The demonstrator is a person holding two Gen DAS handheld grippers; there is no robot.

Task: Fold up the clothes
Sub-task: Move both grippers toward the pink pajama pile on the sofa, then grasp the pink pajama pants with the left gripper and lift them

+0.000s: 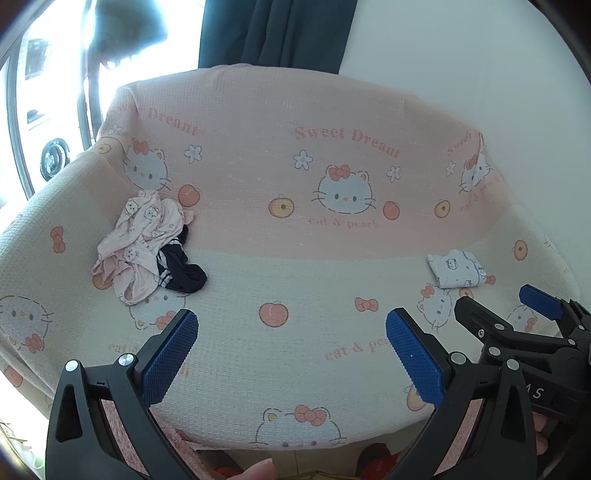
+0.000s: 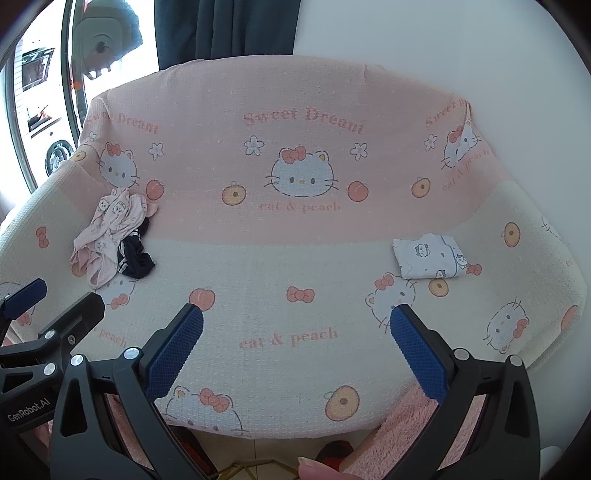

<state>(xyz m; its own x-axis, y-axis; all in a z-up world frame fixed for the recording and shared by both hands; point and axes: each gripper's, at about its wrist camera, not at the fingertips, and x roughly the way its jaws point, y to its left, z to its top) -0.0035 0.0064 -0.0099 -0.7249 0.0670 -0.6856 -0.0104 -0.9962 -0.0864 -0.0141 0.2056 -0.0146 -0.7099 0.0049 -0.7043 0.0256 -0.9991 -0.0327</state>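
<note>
Foreground, lower frame: left gripper [image 1: 291, 354], 2 blue ribbed pads spread wide, nothing between them. Right gripper [image 2: 295, 350], likewise spread wide and holding nothing. Each shows at the edge of the other's view; both hang over the front of the seat. A fingertip [image 1: 260, 469] shows at the bottom edge.

Middle ground: sofa cover [image 1: 295, 369], waffle-textured, pink and cream, printed with cats, bows and peaches. It drapes the seat and backrest. The centre of the seat carries no garment.

Centre left of frame: pink garment [image 1: 138, 236], printed with small animals, lying crumpled in a loose heap. A dark garment [image 1: 183, 273] with white stripes lies bunched against its right side, touching and partly tucked under it.

Centre right of frame: white garment [image 1: 458, 269], printed, lying as a flat squarish packet with straight edges, well apart from the heap. It lies as a folded item would.

Background: dark curtain [image 1: 277, 33] at upper centre, bright window [image 1: 48, 110] at upper left.

Handling, judged: all 3 items look light, thin and limp, likely to sag and cling when lifted. The heap would best be taken by an outer hem or corner of the pink garment, 1 pad pair at each side, so the dark piece falls free. The ribbed pads should hold thin cloth without slipping.
</note>
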